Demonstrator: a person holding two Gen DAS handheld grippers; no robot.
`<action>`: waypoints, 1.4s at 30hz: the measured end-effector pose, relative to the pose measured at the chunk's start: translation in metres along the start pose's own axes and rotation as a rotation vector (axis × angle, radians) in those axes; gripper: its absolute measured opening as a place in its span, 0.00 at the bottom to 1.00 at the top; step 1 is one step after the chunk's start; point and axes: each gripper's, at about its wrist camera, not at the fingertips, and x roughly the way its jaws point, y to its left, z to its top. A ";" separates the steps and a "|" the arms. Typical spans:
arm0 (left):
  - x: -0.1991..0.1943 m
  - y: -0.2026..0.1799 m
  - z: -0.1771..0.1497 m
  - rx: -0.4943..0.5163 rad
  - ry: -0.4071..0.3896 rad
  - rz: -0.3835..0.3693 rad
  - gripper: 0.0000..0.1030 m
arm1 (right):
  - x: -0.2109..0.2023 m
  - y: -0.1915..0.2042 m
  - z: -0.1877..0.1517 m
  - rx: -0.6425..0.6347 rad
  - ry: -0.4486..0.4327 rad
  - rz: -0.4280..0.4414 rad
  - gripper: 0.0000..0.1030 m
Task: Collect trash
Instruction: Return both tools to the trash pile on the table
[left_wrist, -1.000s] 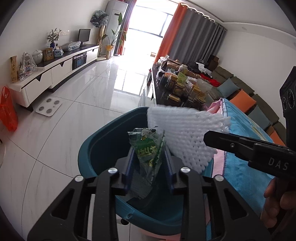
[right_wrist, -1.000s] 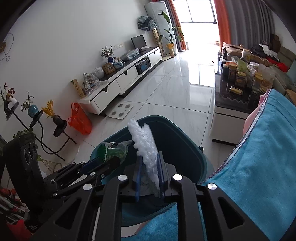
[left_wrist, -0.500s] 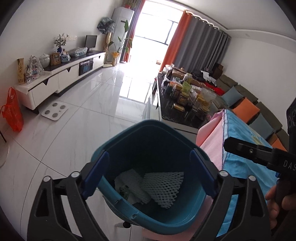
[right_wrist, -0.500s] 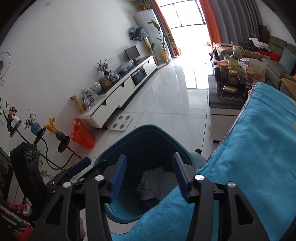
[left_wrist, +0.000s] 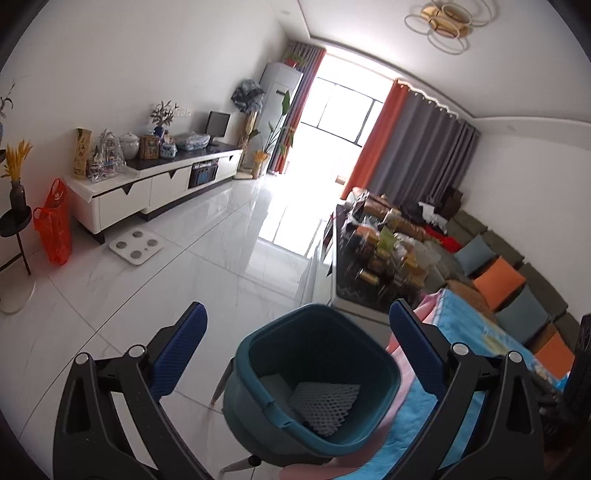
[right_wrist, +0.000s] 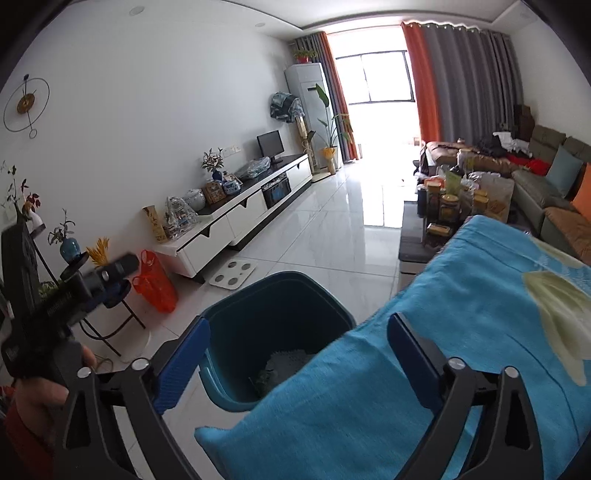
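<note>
Both your left tool (left_wrist: 295, 354) and right tool (right_wrist: 295, 358) gape wide and empty, since the white foam mesh sleeve (left_wrist: 323, 404) lies in the teal plastic bin (left_wrist: 312, 387) just ahead, below the fingers.

Left claw (left_wrist: 295, 345): both arms cut off by the lower edge of the left wrist view. Right claw (right_wrist: 295, 360): likewise cut off at the bottom of the right wrist view. Teal bin (left_wrist: 258, 391): near wall hides most of its floor; white foam net (left_wrist: 325, 404) only partly visible inside. In the right wrist view the blue cloth (right_wrist: 461, 332) covers the bin's right side, and the contents (right_wrist: 284, 367) read as grey and green shapes, too dim to identify. Jars on the low worktop (left_wrist: 388, 254) are blurred; labels unreadable.
</note>
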 end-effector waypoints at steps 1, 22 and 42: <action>-0.005 -0.007 0.002 0.009 -0.011 -0.017 0.94 | -0.006 -0.002 -0.001 -0.002 -0.011 -0.003 0.93; -0.056 -0.226 -0.073 0.370 -0.007 -0.391 0.95 | -0.158 -0.072 -0.083 0.067 -0.222 -0.373 0.93; -0.085 -0.342 -0.182 0.688 0.119 -0.789 0.95 | -0.282 -0.131 -0.180 0.291 -0.278 -0.869 0.93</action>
